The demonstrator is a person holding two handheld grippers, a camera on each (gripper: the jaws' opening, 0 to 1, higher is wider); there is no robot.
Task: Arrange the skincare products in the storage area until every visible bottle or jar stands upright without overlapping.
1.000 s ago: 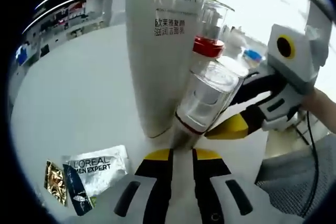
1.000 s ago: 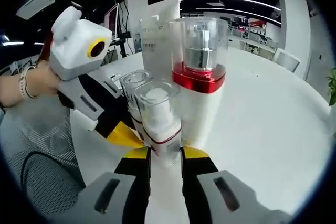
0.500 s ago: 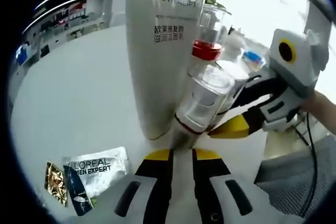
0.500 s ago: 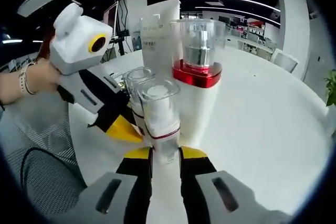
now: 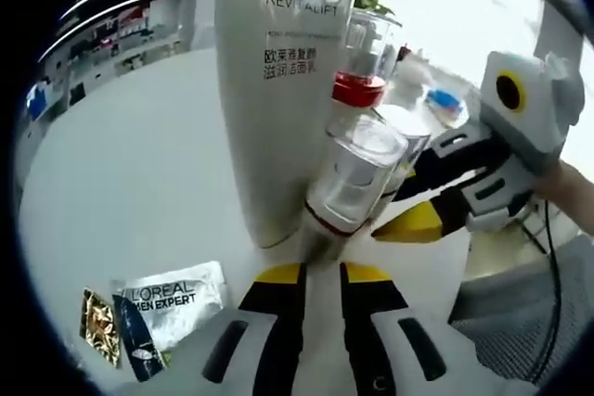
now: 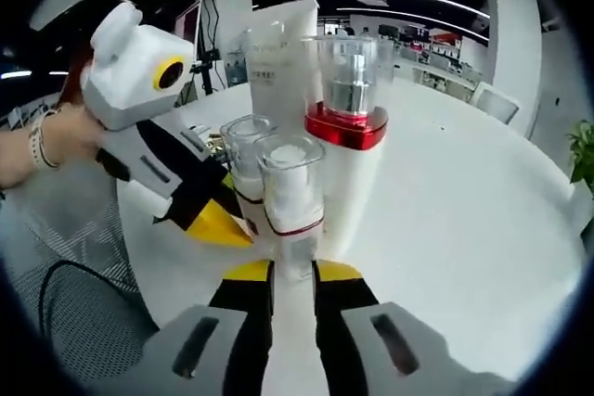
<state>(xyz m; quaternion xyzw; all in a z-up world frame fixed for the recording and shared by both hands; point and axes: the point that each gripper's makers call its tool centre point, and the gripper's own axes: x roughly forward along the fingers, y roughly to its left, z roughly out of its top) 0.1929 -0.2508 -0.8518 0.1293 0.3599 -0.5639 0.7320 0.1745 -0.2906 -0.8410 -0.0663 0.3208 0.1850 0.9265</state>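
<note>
Standing on the white table (image 5: 139, 173) are a tall white Revitalift tube (image 5: 278, 90) and a white bottle with a red collar (image 5: 360, 88) under a clear cap. My left gripper (image 5: 322, 271) is shut on the base of a small clear-capped bottle (image 5: 357, 173) that leans right. Behind it, a second small bottle (image 5: 406, 132) is held by my right gripper (image 5: 401, 194). In the right gripper view, my right gripper (image 6: 292, 271) is shut on that second small bottle (image 6: 292, 192), upright. The left gripper (image 6: 225, 194) holds the first small bottle (image 6: 246, 159) beside it, in front of the red-collared bottle (image 6: 348, 127) and the tube (image 6: 274, 62).
A silver L'Oreal sachet (image 5: 172, 296), a gold sachet (image 5: 97, 322) and a dark one (image 5: 136, 340) lie flat at the table's near left. Grey mesh (image 5: 520, 322) and a cable lie off the table's right edge. A person's hand (image 6: 37, 150) grips the left tool.
Both grippers keep their hold on the small bottles. The views have shifted slightly; the two bottles stay side by side in front of the tube.
</note>
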